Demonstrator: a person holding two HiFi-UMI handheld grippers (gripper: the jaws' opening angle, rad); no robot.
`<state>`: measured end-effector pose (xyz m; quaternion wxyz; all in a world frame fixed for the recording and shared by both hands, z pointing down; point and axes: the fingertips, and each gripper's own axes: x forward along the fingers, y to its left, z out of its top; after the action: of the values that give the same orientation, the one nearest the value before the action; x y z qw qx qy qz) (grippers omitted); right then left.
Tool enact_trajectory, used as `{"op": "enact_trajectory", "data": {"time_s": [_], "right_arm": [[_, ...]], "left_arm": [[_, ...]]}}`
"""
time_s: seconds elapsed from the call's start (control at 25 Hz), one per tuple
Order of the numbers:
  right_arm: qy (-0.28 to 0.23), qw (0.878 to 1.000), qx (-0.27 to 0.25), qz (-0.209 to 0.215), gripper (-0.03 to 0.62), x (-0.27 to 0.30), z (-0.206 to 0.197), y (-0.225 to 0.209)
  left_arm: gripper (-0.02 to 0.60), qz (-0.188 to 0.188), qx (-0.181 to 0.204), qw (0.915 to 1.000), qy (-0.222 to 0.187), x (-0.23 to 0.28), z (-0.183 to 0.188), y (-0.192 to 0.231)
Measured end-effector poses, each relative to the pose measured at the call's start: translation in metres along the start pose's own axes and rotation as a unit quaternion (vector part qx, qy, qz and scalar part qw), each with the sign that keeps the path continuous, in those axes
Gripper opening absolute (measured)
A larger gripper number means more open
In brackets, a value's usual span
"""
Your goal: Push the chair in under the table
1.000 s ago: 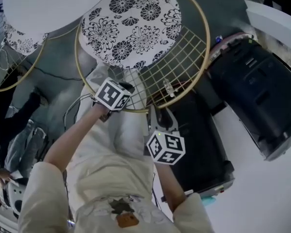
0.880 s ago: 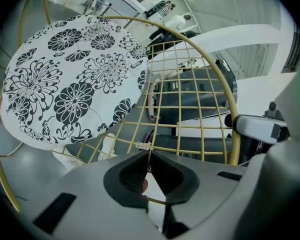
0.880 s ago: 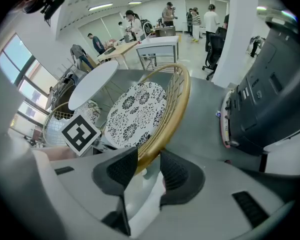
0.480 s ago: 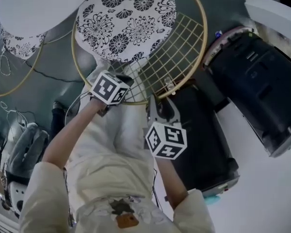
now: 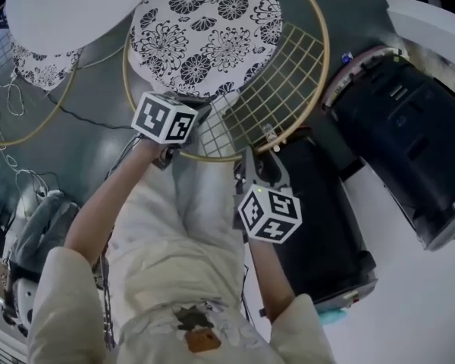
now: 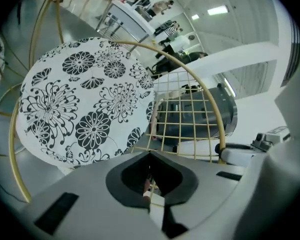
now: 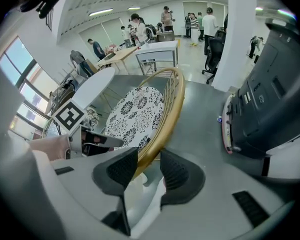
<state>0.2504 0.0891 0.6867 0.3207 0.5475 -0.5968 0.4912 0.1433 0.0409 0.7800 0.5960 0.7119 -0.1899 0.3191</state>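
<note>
The chair has a floral cushion (image 5: 205,36), a gold hoop rim (image 5: 320,59) and a gold wire-grid back (image 5: 265,97); it stands just right of the round white table (image 5: 68,6). My left gripper (image 5: 191,116) has just been closing and is shut on a thin wire of the grid (image 6: 185,119), low beside the cushion (image 6: 85,99); the wire shows between its jaws (image 6: 150,186). My right gripper (image 5: 259,154) is shut on the gold rim (image 7: 167,109), which passes between its pads (image 7: 147,166). The left gripper (image 7: 102,141) shows at that view's left.
A large dark machine (image 5: 409,142) and a black box (image 5: 318,218) stand close on the right. A second gold-framed chair with a floral cushion (image 5: 30,59) sits under the table's left side. Cables (image 5: 7,105) lie on the grey floor. People stand far off (image 7: 140,24).
My left gripper has moved up along the wire back toward the cushion and its jaws have closed on a wire. The right gripper has stayed on the rim.
</note>
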Motion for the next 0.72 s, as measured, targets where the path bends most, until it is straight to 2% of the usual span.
{"op": "enact_trajectory", "data": {"time_s": [0.12, 0.28, 0.4, 0.72], "right_arm": [[-0.007, 1.0, 0.009, -0.011, 0.138, -0.003, 0.004, -0.003], [-0.047, 0.997, 0.029, -0.048, 0.138, -0.026, 0.034, -0.022], [-0.074, 0.995, 0.033, -0.055, 0.137, -0.042, 0.058, -0.025], [-0.143, 0.99, -0.011, -0.016, 0.135, -0.101, 0.122, 0.042]], "left_arm": [[0.008, 0.011, 0.017, 0.9998, 0.001, -0.009, 0.004, -0.005], [0.009, 0.009, 0.023, 0.9997, -0.003, -0.021, 0.001, -0.022], [0.009, 0.005, 0.025, 0.9996, -0.01, -0.035, 0.0, -0.035], [0.009, 0.004, 0.048, 0.9983, -0.034, -0.109, 0.001, -0.084]]}}
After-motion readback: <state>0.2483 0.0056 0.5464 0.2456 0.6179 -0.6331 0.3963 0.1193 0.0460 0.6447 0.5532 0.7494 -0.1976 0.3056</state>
